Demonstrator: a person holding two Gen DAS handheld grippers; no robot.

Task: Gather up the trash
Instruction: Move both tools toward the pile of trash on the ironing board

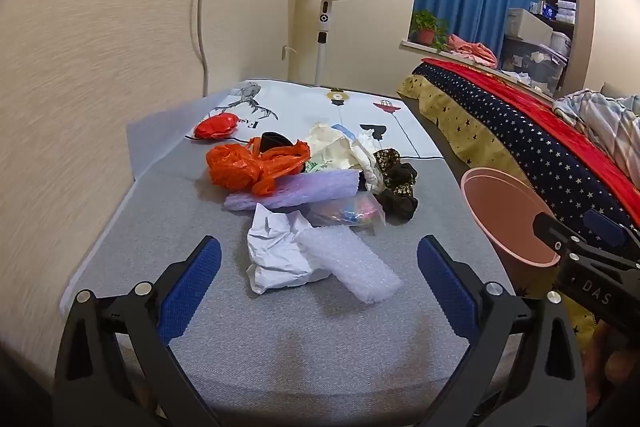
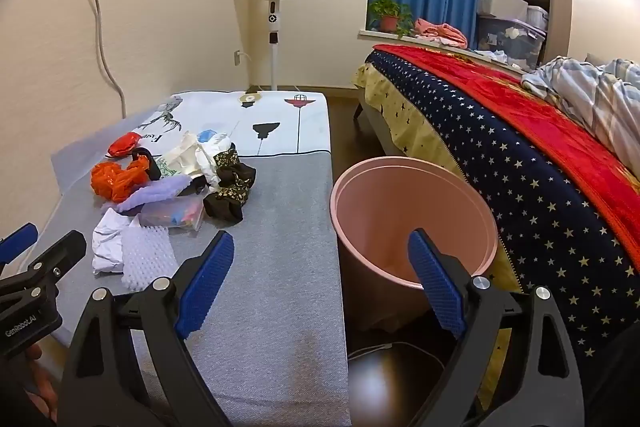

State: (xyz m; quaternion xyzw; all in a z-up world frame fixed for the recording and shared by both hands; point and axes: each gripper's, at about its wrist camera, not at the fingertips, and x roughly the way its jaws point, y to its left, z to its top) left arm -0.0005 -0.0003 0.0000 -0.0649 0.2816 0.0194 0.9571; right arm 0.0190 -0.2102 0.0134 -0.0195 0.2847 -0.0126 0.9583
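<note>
The trash lies in a loose pile on the grey woven cover of the counter [image 1: 300,327], toward its left-centre. Nearest the left gripper [image 1: 319,279] are a crumpled white paper sheet [image 1: 276,251] and, touching it, a translucent bubble-wrap roll [image 1: 348,263] with a dimpled surface. Behind these lie a clear plastic bag [image 1: 348,213] with coloured contents, a ribbed lavender foam sheet [image 1: 296,189], a crinkled orange plastic bag [image 1: 248,167], cream wrappers [image 1: 340,151] and a black-and-gold patterned fabric piece [image 1: 400,183]. A glossy red wad [image 1: 215,126] sits apart at the rear, on the printed white section of the cover. The left gripper is spread wide and holds nothing; its pads are blue and ribbed on black arms. The right gripper [image 2: 320,283] is likewise spread wide and empty, positioned over the counter edge beside the pink bin [image 2: 400,195], a smooth round tapered container standing on the floor between the counter and the star-patterned bed [image 2: 520,167].
</note>
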